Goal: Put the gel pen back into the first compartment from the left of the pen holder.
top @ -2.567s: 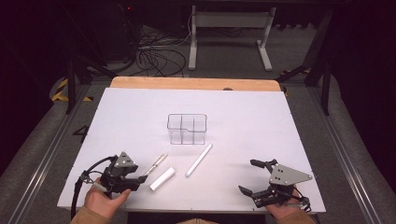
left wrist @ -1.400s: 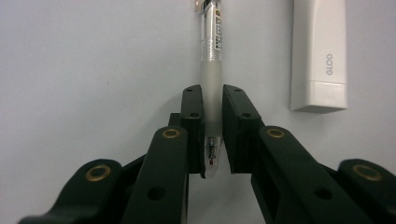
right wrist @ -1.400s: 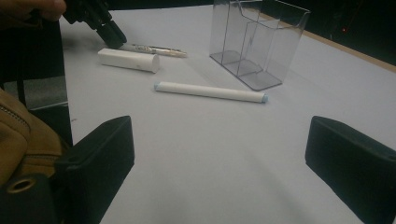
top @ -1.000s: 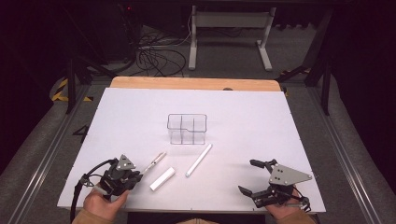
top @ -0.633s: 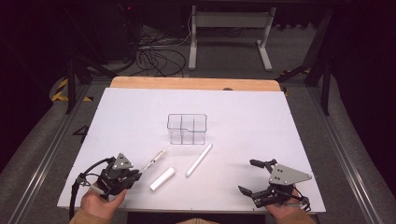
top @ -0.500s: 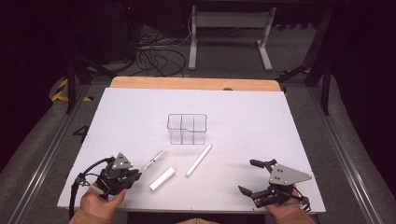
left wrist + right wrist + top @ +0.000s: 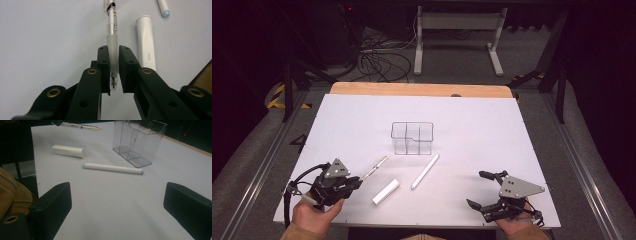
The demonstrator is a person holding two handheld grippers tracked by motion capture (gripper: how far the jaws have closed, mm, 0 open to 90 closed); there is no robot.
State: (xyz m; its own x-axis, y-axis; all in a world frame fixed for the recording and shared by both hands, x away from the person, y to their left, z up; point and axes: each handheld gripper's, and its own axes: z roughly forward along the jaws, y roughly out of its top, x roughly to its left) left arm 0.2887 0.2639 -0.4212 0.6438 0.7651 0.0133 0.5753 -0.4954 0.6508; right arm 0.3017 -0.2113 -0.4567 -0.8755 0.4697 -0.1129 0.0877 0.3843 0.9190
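A clear pen (image 7: 112, 22) lies on the white table top (image 7: 492, 130), and my left gripper (image 7: 114, 50) is shut on its tip end. From above, the left gripper (image 7: 354, 182) sits at the front left with the pen (image 7: 376, 167) pointing away toward a clear divided organizer (image 7: 412, 137). A short white tube (image 7: 386, 191) and a long white marker (image 7: 425, 171) lie just right of the pen. My right gripper (image 7: 476, 189) rests open at the front right, holding nothing. In the right gripper view (image 7: 117, 202) the marker (image 7: 113, 168) and organizer (image 7: 137, 142) lie ahead.
A wooden strip (image 7: 422, 89) runs along the table's back edge. Metal rails flank both sides. Cables (image 7: 382, 62) and a white stand (image 7: 457, 30) are on the floor behind. Bare white surface spreads between the marker and the right gripper.
The left gripper's jaws have closed around the pen's near end and the hand has shifted slightly left. The right gripper has not moved.
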